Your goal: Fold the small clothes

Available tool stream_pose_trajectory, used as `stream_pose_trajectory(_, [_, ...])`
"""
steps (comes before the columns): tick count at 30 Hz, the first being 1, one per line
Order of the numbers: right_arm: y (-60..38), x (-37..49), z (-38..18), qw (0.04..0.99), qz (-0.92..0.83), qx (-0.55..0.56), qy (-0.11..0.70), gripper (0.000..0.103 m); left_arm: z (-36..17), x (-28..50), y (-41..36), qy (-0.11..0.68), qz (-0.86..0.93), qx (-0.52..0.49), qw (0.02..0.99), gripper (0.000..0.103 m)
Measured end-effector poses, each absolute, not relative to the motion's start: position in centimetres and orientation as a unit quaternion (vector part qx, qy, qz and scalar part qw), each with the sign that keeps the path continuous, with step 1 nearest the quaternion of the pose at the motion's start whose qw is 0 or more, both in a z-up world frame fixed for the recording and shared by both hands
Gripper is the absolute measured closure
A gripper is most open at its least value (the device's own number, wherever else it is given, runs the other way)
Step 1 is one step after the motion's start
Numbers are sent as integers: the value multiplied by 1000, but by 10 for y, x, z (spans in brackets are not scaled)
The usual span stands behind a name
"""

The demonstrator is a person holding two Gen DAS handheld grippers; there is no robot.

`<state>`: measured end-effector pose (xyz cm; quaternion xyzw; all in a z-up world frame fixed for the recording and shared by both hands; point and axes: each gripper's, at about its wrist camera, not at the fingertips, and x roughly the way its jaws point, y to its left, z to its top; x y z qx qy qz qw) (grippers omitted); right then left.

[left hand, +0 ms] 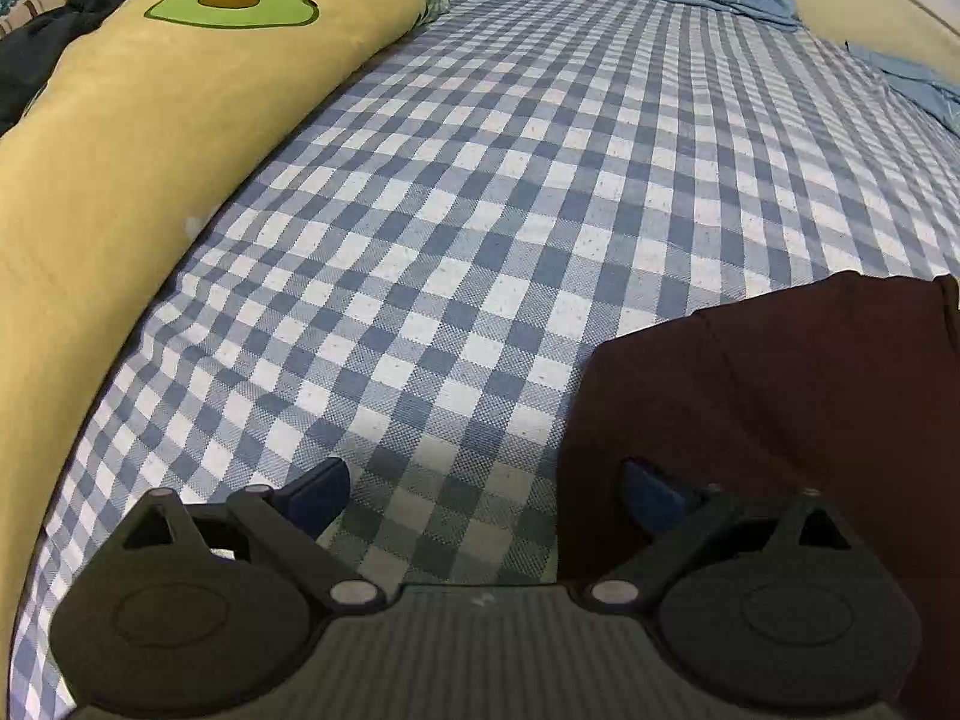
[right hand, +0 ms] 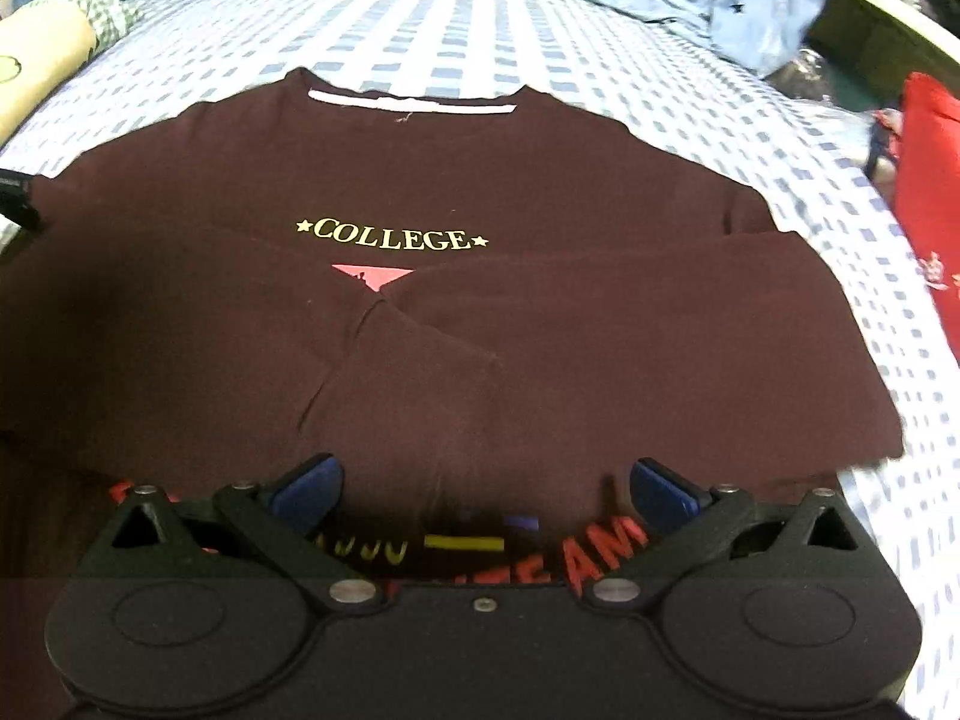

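A dark maroon sweatshirt [right hand: 456, 300] lies flat on a bed, chest side up, collar at the far end, both long sleeves folded inward so they cross over the middle. Yellow letters reading COLLEGE sit above a pink triangle partly covered by a cuff. The bed sheet [left hand: 480, 210] is a blue and white checked weave, slightly rumpled.

The right gripper [right hand: 483, 483] hovers low over the near hem, its blue-padded fingers spread wide and holding nothing. The left gripper [left hand: 483, 489] sits at the shirt's left edge, fingers also spread and empty; one fingertip hangs above maroon cloth, the other above the sheet.

The knit looks thick, soft and limp, so a pinch may catch only the top layer, and lifting the hem could drag the crossed sleeves out of place. Uneven lifting between the two sides would likely leave a crooked fold.

A long yellow bolster pillow [left hand: 120, 168] with an avocado print runs along the left. Crumpled pale blue clothing [right hand: 762, 6] lies at the far end, and something red [right hand: 930, 192], possibly a cushion, sits blurred at the right.
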<state>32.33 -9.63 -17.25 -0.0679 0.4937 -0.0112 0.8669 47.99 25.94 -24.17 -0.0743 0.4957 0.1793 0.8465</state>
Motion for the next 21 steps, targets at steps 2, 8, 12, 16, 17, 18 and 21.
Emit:
stream_pose_trajectory(2, [-96, 309, -166, 867, -10, -66, 494, 1, -237, 469, 255, 495, 172, -79, 848, 5])
stream_pose_trajectory(8, [-98, 264, -156, 861, -6, -64, 505, 1, -230, 402, 230, 501, 148, -74, 849, 4])
stream_pose_trajectory(12, [-114, 236, -150, 860, -1, -63, 506, 1, -226, 358, 217, 477, 165, -85, 859, 3])
stream_pose_trajectory(16, [-141, 211, -144, 866, 27, -35, 499, 1, -219, 329, 203, 502, 181, -85, 842, 1])
stream_pose_trajectory(17, [-146, 207, -142, 864, 32, -33, 502, 1, -218, 319, 198, 503, 183, -82, 841, 1])
stream_pose_trajectory(18, [-151, 202, -142, 861, 36, -39, 507, 1, -215, 307, 191, 502, 183, -77, 842, 1])
stream_pose_trajectory(21, [-171, 180, -142, 857, 53, -65, 509, 1, -210, 274, 169, 514, 178, -60, 837, 1])
